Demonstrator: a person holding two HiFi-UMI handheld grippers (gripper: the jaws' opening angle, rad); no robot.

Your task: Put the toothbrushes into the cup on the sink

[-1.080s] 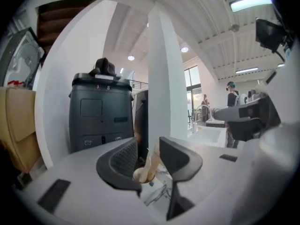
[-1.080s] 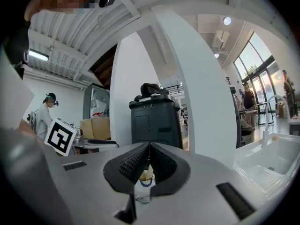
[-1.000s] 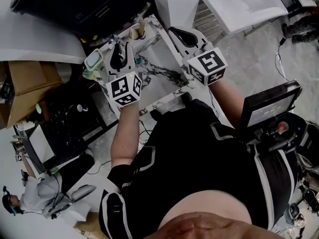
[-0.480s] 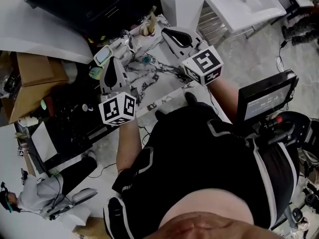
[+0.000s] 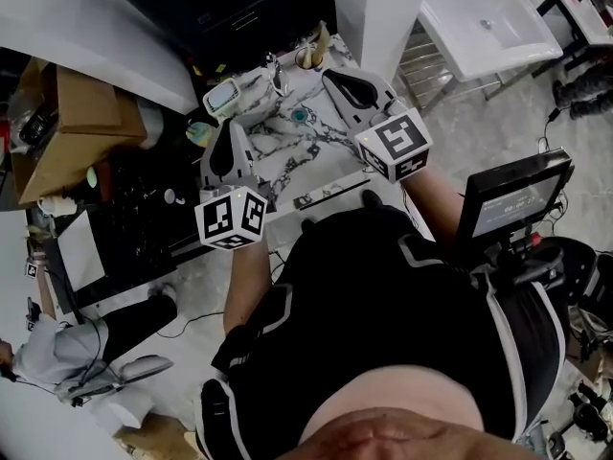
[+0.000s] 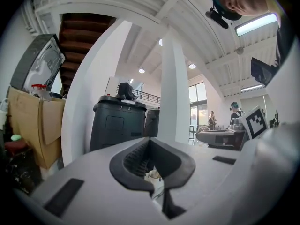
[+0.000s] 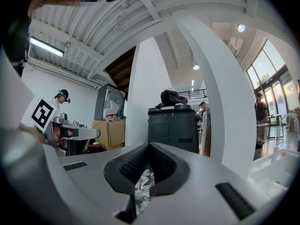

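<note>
Our left hand-held gripper [image 5: 232,127] and right hand-held gripper [image 5: 335,75] are shut and empty; the cup [image 5: 308,57] stands ahead on the table [image 5: 287,147], nearer the right.

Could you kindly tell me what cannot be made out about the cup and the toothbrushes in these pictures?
1. Head view: the cup on the marble counter is too small to tell what stands in it.
2. Left gripper view: the shut left tongs block nearly all of the counter; only a sliver shows through their gap.
3. Right gripper view: the shut right tongs likewise leave only a strip of marble.
</note>
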